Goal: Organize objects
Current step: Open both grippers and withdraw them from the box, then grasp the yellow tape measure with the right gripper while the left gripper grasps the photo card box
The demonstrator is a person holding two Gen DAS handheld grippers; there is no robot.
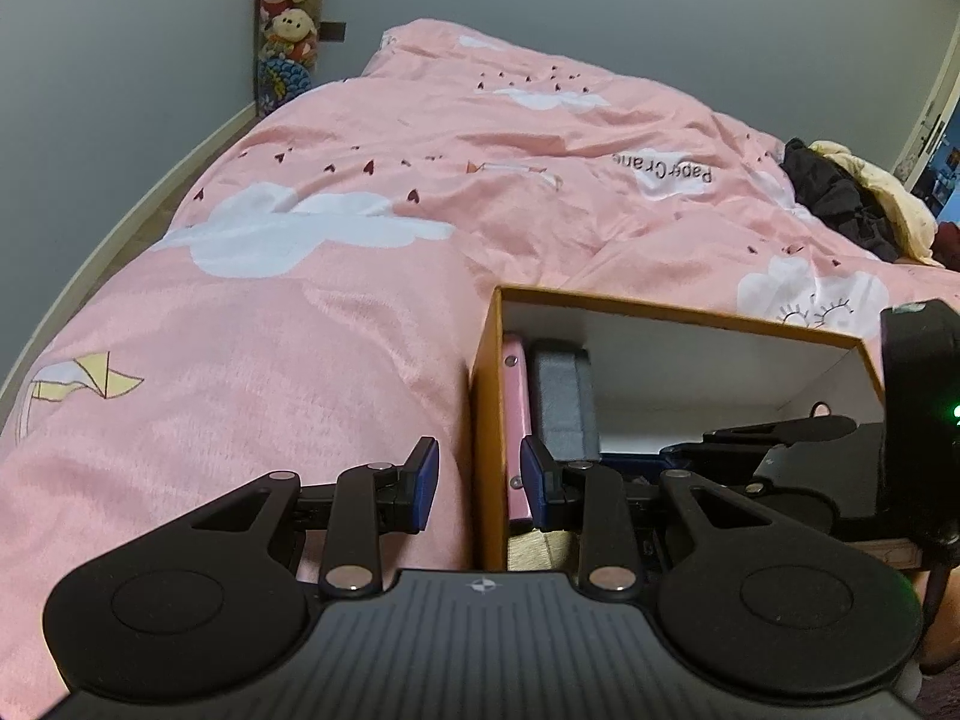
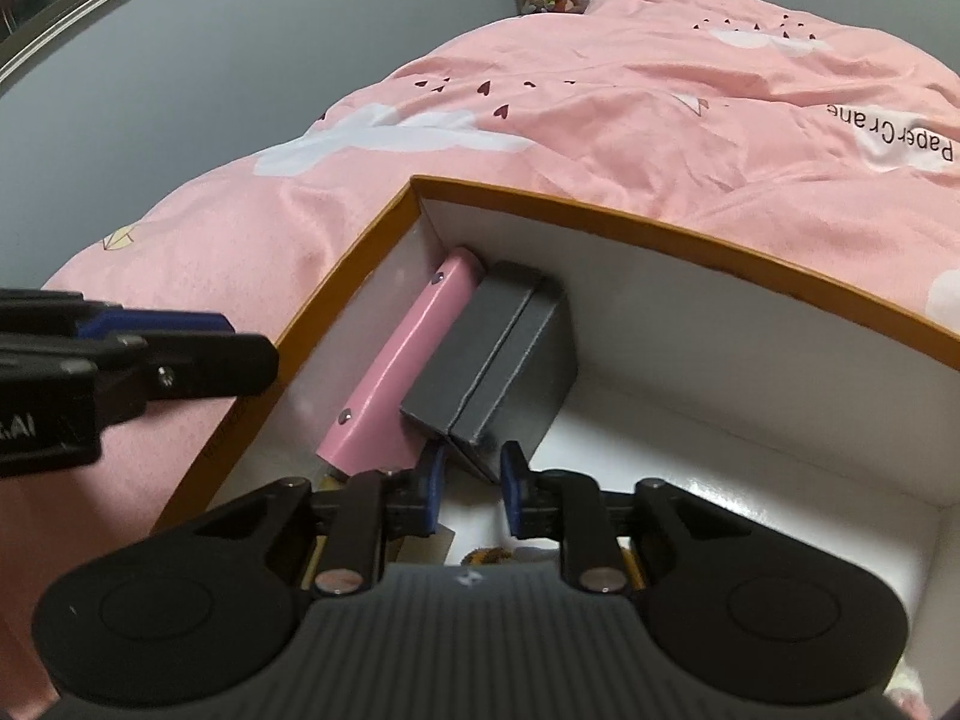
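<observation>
An orange box (image 2: pixel 660 228) with white inner walls rests on the bed. A pink case (image 2: pixel 396 360) stands on edge against its left wall, and a dark grey case (image 2: pixel 510 348) leans beside it. My right gripper (image 2: pixel 473 480) reaches into the box and is shut on the grey case's near corner. My left gripper (image 1: pixel 480 477) straddles the box's left wall (image 1: pixel 487 396): one finger is outside over the bedding, the other inside by the pink case (image 1: pixel 517 414). Bedding shows between the outer pad and the wall, so it is open. The grey case (image 1: pixel 564 402) stands just beyond it.
The pink duvet (image 1: pixel 360 300) with clouds and hearts covers the bed around the box. Plush toys (image 1: pixel 288 24) hang in the far wall corner. Dark and cream clothes (image 1: pixel 852 198) are piled at the bed's right. A small brown item (image 2: pixel 487 557) lies on the box floor under the right gripper.
</observation>
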